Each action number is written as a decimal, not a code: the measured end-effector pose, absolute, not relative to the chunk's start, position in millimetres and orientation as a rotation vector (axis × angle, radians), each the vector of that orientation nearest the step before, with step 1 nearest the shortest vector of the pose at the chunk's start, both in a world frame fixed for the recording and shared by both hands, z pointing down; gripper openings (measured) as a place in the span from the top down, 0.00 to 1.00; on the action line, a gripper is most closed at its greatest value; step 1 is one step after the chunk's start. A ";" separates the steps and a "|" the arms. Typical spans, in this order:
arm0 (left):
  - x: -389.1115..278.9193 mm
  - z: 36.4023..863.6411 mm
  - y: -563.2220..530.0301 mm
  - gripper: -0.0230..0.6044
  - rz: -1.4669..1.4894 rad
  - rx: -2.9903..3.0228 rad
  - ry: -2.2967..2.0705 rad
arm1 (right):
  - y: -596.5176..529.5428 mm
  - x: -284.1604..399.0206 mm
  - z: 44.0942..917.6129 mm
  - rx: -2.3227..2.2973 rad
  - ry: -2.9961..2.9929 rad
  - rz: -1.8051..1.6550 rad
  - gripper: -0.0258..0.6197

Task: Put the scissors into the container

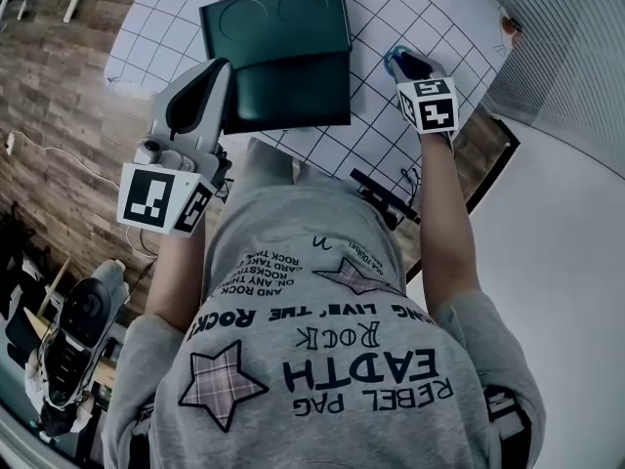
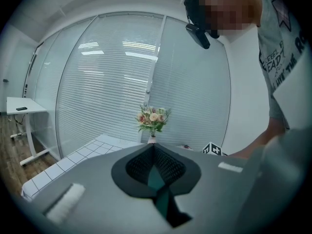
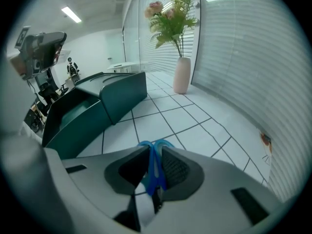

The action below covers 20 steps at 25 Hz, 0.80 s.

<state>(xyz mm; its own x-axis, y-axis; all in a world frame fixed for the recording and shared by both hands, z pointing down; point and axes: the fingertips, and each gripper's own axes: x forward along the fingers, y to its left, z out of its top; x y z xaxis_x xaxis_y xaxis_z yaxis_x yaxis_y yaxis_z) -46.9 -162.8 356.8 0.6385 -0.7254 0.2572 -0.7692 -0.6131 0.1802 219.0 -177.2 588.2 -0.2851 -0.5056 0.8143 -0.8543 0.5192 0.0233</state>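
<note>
Over at the right side of the white gridded table (image 1: 410, 8), my right gripper (image 3: 156, 152) is pointing steeply down at the scissors (image 3: 154, 174). Its jaws are standing narrowly apart with the blue handles between them, and both pads are looking as though they are pressing on the plastic, so I am reading this as a grip on the handles rather than a hover. The finger loops are poking out just beyond the jaw tips, and the rest of the scissors is running back under the gripper, so the long axis is lying roughly along the line the gripper points. The blades I cannot make out.

The scissors are resting on the table, outside the dark green container (image 1: 283, 91), so the task is only at the pick-up. The container is sitting open and near, to the left of the scissors in both the head view and the right gripper view. That is the relation I am steering by: lift, then carry left over the near wall and into the open tray.

My left gripper (image 1: 217, 66) is hanging at the container's far-left side with its jaws together and nothing between them. It is well apart from the scissors, so the right hand is the nearer one.
</note>
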 end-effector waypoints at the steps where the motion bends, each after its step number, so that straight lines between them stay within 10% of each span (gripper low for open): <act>1: -46.8 356.3 -162.6 0.96 0.229 2.588 -1.208 | -177.1 219.1 587.9 1.106 -1.945 0.543 0.82; 20: -50.8 335.2 -163.2 0.96 0.174 2.624 -1.234 | -178.9 227.6 504.5 1.272 -2.060 0.457 0.84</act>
